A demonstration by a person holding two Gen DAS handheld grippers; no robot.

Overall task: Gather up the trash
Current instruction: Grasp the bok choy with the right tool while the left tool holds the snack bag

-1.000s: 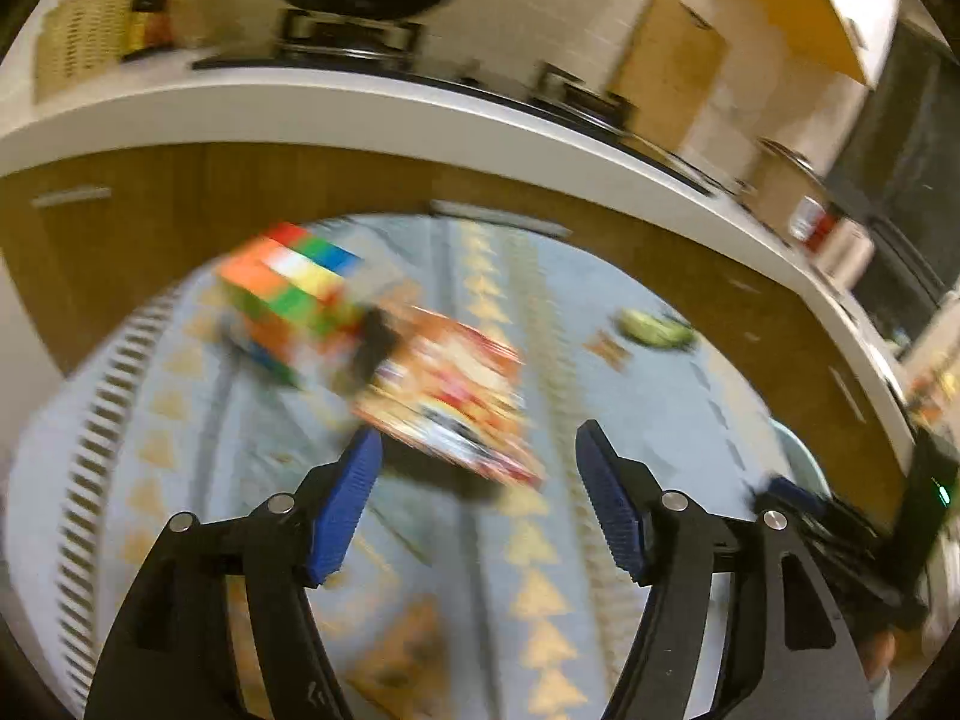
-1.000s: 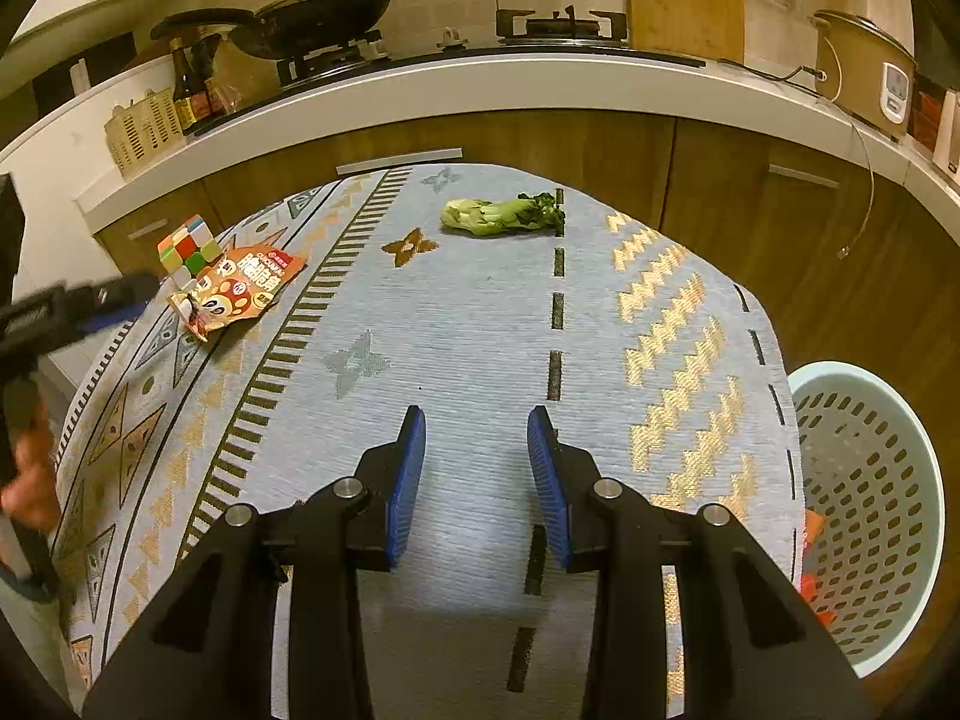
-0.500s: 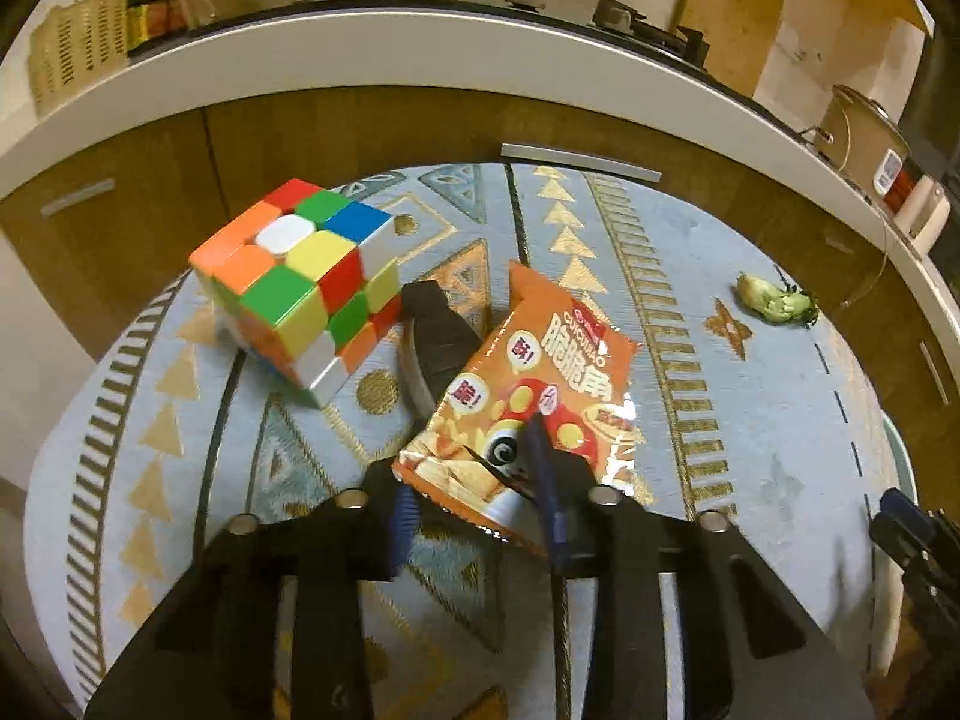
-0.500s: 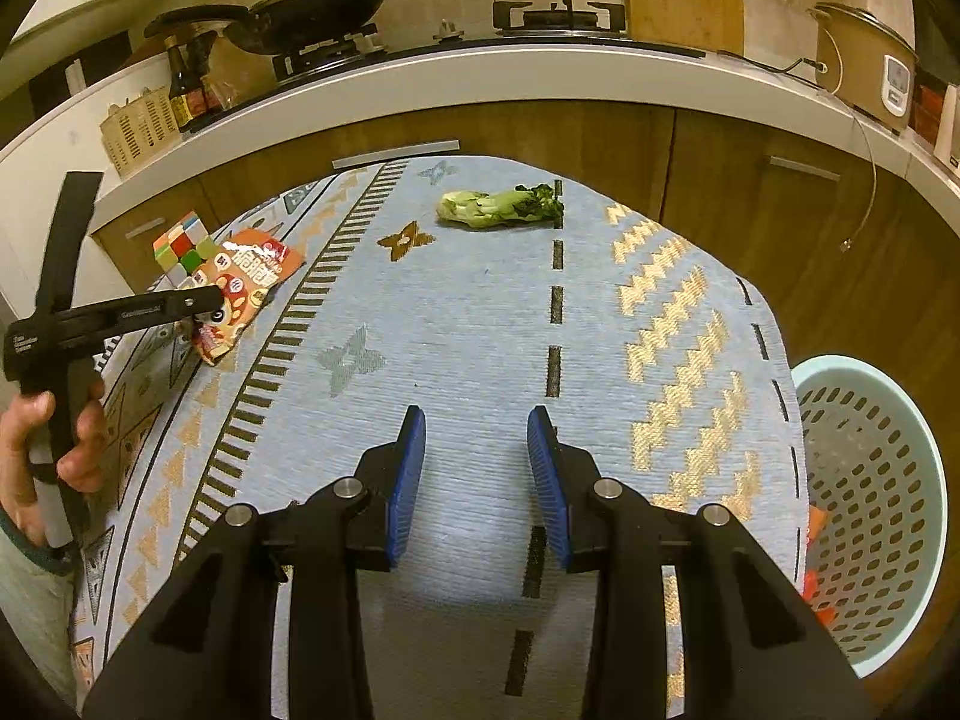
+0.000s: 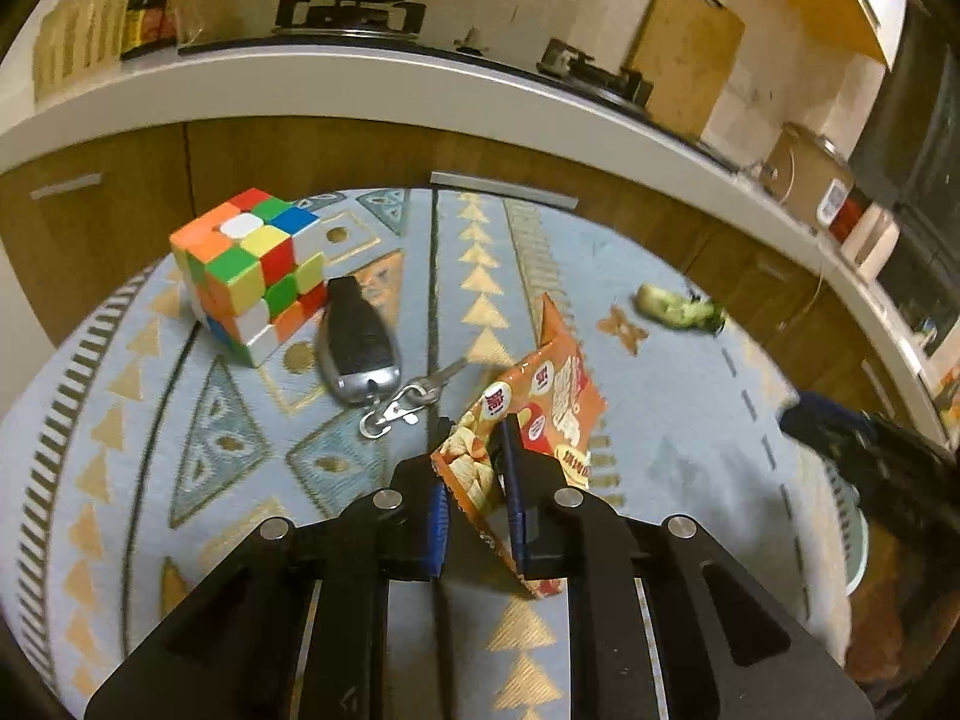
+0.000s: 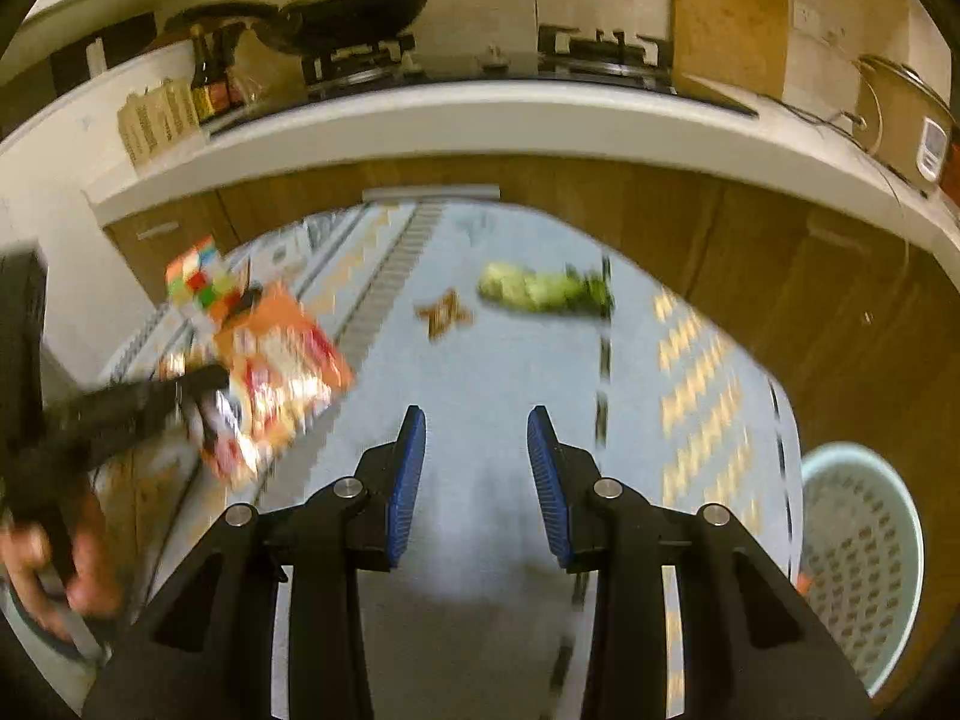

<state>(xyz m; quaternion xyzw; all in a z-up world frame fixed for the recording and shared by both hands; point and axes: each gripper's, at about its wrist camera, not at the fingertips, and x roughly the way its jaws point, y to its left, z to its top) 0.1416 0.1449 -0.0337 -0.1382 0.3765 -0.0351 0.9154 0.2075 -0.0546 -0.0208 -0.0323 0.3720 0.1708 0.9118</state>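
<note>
The left tongs (image 5: 471,495) are pressed together on the lower edge of the orange snack bag (image 5: 528,420), low in the centre of the left wrist frame. Pinched by its edge only, the bag stands up crumpled between the blue pads — a thin, light wrapper, so an edge grip looks enough to carry it. In the right wrist view it hangs at mid left, off the patterned cloth (image 5: 678,396) on the desk. The right tongs (image 6: 477,480) stand partly spread with nothing between them, pointed toward the leafy vegetable scrap (image 6: 543,288) near the upper centre — probably the next piece of trash. The pale perforated basket (image 6: 864,552) sits at the lower right edge, beside the desk, likely where the trash goes. Left lying near the upper left are a colour cube (image 5: 249,273) and a car key (image 5: 360,348) with its ring, which do not look like trash.
</note>
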